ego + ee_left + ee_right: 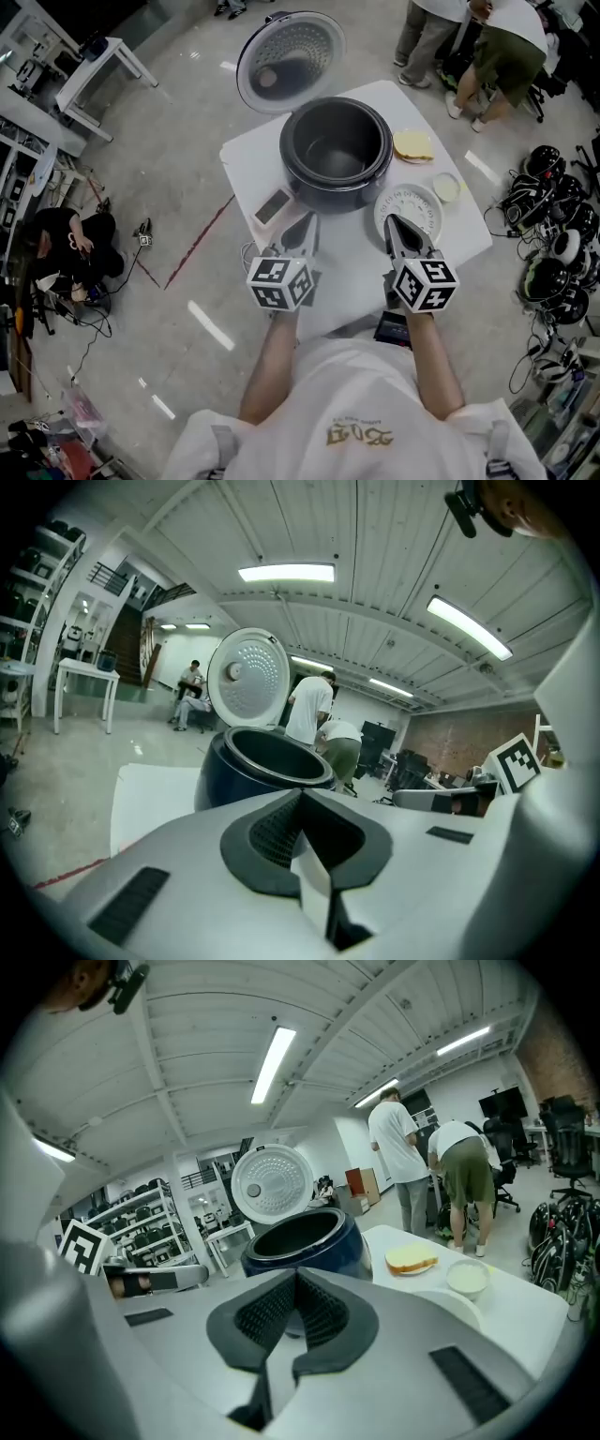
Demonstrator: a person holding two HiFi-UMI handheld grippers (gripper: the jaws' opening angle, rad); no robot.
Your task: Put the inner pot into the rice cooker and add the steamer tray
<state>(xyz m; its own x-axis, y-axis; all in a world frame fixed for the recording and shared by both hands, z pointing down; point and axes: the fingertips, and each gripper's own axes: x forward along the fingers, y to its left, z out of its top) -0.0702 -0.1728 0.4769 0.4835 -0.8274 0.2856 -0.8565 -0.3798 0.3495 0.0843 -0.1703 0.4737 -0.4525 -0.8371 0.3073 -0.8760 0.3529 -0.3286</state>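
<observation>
Inner pot (334,150) looks already seated in the open rice cooker (330,195), so that half seems done. Steamer tray (410,214) sits on the surface (255,161) beside it, not yet added. Left tool (302,230) and right tool (399,230) are both pinched closed, empty.

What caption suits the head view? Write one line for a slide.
Shut and empty, the left hand-held gripper and right hand-held gripper face the open rice cooker; the steamer tray lies beside it.

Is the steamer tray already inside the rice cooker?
No, the white steamer tray lies on the table to the right of the rice cooker, whose inside looks dark and bare.
</observation>
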